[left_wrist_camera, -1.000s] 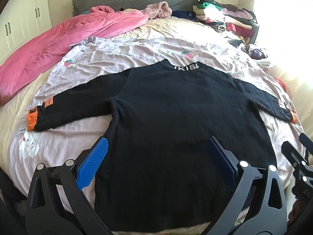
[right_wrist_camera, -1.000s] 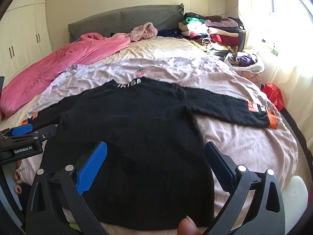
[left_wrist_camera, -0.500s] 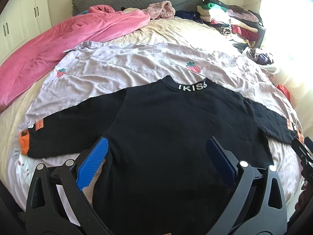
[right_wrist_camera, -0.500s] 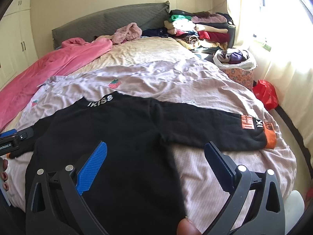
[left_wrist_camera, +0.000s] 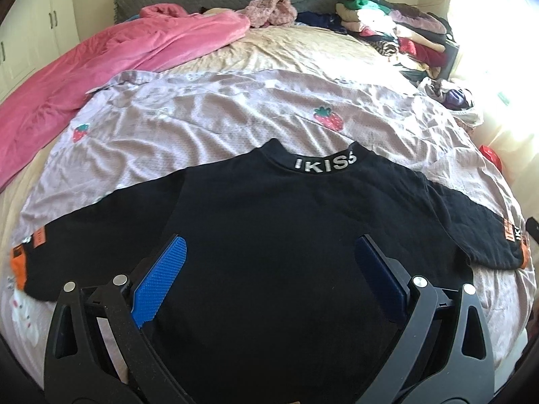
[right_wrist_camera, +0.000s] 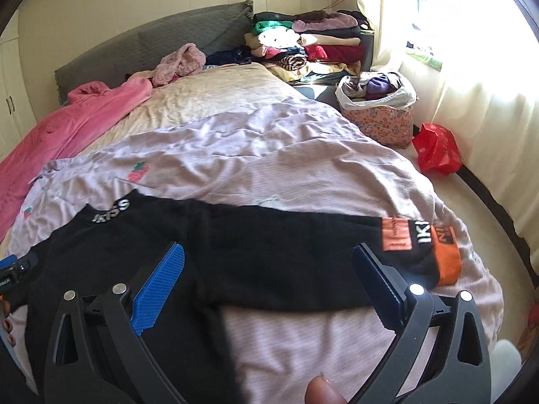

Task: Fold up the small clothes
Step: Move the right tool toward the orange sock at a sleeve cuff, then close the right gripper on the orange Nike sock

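A small black sweater lies spread flat on the bed, collar lettered "IKISS" pointing away, both sleeves stretched out sideways with orange cuffs. My left gripper hovers open over the sweater's body, nothing between its blue pads. In the right wrist view the same sweater fills the left, and its right sleeve runs across to an orange cuff. My right gripper is open above that sleeve, holding nothing. The left gripper's tip shows at the left edge.
The sweater rests on a lilac strawberry-print sheet. A pink blanket lies along the left. Folded clothes are stacked by the headboard. Beside the bed stand a floral basket and a red bag.
Both grippers have moved forward over the sweater. The right one has swung to the right, from the sweater's body to over the right sleeve. Both stay open.
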The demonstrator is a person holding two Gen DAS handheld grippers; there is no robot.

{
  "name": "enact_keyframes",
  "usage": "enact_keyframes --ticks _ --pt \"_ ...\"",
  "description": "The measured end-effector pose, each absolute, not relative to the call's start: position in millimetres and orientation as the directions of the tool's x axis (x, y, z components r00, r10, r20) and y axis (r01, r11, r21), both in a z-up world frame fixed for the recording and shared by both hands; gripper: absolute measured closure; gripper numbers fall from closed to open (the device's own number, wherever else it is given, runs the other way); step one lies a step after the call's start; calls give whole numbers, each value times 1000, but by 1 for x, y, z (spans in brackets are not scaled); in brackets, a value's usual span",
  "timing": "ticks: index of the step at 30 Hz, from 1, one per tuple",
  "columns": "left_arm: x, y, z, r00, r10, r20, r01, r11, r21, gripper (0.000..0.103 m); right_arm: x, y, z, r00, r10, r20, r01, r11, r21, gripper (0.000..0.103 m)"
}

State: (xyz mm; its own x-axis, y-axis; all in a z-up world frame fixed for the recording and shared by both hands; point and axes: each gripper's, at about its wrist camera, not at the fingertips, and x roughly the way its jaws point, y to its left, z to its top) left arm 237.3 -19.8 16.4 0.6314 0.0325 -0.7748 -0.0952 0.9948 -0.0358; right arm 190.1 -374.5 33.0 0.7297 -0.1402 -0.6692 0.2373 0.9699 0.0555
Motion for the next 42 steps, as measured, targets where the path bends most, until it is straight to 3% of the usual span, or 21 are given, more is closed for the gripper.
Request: enact_keyframes --ticks 14,22,24,25,28,32,36,38,39,42 --pt "259 -62 -40 570 -82 -818 39 997 -73 9 192 -533 -13 580 -310 -753 502 864 31 4" --pt "261 -79 -54 571 -68 -818 63 997 -39 9 177 -594 -42 504 -338 -795 586 809 28 5" --pt "260 -82 -56 578 -60 -814 65 997 -28 9 176 -597 -46 509 -321 -798 580 814 43 16" --pt "261 -83 -58 577 -54 -815 64 998 -21 9 176 -599 -50 502 -316 -805 581 813 44 27" --pt "262 -86 -65 576 -41 -816 64 998 -5 9 178 -599 -54 492 -315 -812 587 809 41 29" --pt "261 -90 -71 575 -40 -817 59 998 -7 9 185 -602 -60 488 -293 -822 574 818 49 43" --pt "257 -93 -71 578 -54 -814 71 997 -16 9 190 -605 -69 486 -264 -833 562 824 66 47" --pt "254 -93 -66 586 -68 -807 80 996 -26 9 188 -605 -69 509 -239 -827 549 830 97 61" --pt "252 -93 -63 591 -72 -803 82 996 -28 9 186 -604 -68 516 -231 -825 543 833 106 62" --pt "246 -93 -50 612 -89 -786 96 995 -38 9 182 -598 -60 534 -229 -814 508 857 92 80"
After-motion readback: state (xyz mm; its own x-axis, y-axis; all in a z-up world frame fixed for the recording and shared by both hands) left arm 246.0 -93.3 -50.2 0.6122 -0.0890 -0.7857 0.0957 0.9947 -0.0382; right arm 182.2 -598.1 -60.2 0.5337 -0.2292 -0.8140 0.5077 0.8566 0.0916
